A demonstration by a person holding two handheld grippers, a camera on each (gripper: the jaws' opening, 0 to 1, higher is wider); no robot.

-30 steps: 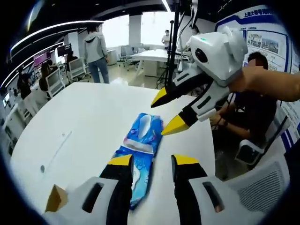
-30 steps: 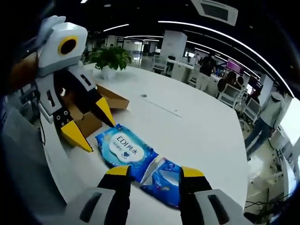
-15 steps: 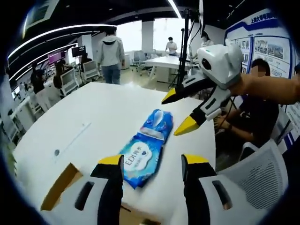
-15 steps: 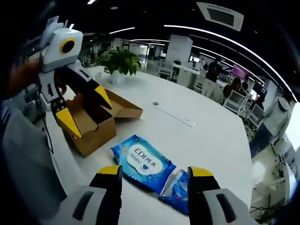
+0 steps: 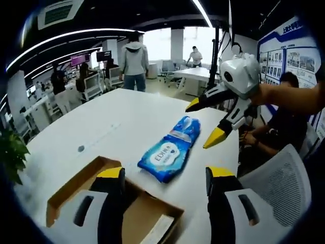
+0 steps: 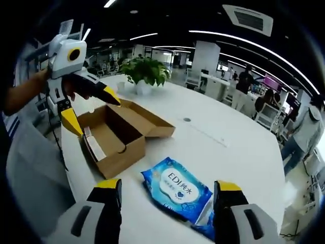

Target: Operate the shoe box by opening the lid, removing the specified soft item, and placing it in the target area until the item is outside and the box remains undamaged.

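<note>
- Both grippers are seen pulled back and up vs. 1 s ago: the wipes pack, then right between or under the jaw tips in each view, now lies farther out on the table, and the open box has come into the left gripper view.
- Left gripper (image 5: 161, 173): yellow-tipped jaws spread wide, nothing between them. Held over the near end of the shoe box (image 5: 109, 203). It is also seen from the right gripper view (image 6: 90, 109), above the box's far end, jaws likewise apart and empty.
- Right gripper (image 6: 166, 187): jaws wide apart, nothing held. The pack lies on the table beyond the gap between the tips, not touched. It is seen from the left gripper view too (image 5: 207, 124), hanging in the air just past the pack's far end.
- Blue wipes pack (image 6: 176, 189), the soft item, lies flat on the white table (image 6: 228, 147), just beside the box, fully outside it. A white label w/ "EDI" print faces up.
- Shoe box (image 6: 114, 137): brown cardboard, lid folded back and resting open on the table. No tears or crushed walls can be made out. A white slip or card leans inside against one wall.
- Progress, as judged: lid opened, item removed and set down, both grippers released. Task looks done or nearly so; at most a retreat is left. Whether the spot is the target area can't be told, since no marking is visible.
- Background: potted plant (image 6: 146, 71) at the table's far end, office desks, several people standing and seated.
</note>
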